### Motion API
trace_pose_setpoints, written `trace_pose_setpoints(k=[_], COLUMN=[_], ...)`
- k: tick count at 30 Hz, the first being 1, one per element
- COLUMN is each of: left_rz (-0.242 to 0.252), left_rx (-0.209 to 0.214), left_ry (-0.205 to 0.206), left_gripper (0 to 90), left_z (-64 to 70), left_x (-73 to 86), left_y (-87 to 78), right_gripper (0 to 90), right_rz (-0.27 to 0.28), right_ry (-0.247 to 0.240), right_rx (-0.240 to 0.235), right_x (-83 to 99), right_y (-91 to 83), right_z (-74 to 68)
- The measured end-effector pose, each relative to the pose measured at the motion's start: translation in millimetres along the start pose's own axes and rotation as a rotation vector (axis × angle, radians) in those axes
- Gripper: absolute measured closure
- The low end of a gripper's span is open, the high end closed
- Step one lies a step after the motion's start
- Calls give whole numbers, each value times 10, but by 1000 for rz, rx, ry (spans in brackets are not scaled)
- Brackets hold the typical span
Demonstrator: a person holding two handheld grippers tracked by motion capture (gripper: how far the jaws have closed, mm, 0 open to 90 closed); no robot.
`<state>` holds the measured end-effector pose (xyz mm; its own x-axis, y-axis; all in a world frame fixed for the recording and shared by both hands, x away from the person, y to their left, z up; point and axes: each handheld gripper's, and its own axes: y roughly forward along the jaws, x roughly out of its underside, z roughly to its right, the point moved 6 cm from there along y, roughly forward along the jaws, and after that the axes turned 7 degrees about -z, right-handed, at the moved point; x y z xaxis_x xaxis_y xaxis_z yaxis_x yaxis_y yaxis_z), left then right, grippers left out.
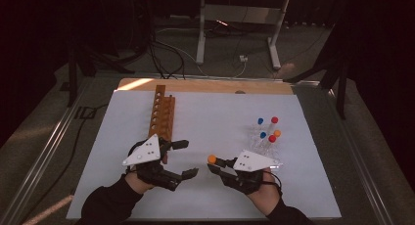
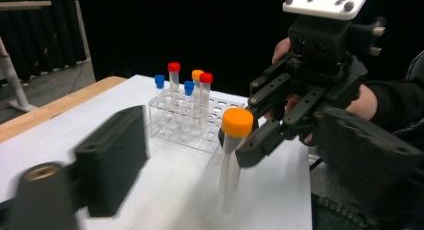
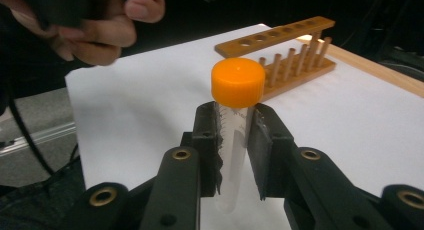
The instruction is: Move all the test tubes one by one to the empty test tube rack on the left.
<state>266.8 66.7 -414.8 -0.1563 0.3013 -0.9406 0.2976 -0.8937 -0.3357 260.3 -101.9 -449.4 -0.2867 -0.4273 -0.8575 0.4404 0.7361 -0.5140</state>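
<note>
An orange-capped tube (image 3: pixel 231 140) is clamped upright just under its cap by the right tool (image 3: pixel 234 135), held above the white table (image 1: pixel 205 127) near its front middle; the tube's lower end is seen just over the sheet in the left gripper view; the left tool (image 1: pixel 183 159) is held wide, gripping nothing, beside the wooden rack (image 1: pixel 161 115); five capped tubes are stood in the clear rack (image 2: pixel 192 132) at the right.
</note>
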Motion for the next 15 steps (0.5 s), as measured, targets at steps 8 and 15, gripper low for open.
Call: trace_pose_setpoints(k=[8, 15], left_rz=[-7, -48], left_rx=[-10, -3], left_ry=[44, 67], left_gripper=[375, 520], left_z=[51, 88], left_x=[-41, -13], left_y=[136, 252], right_gripper=[753, 754], right_rz=[1, -2], right_ry=[-3, -13], right_rx=[-25, -35], right_x=[-43, -72], right_y=[42, 67], right_z=[-80, -114])
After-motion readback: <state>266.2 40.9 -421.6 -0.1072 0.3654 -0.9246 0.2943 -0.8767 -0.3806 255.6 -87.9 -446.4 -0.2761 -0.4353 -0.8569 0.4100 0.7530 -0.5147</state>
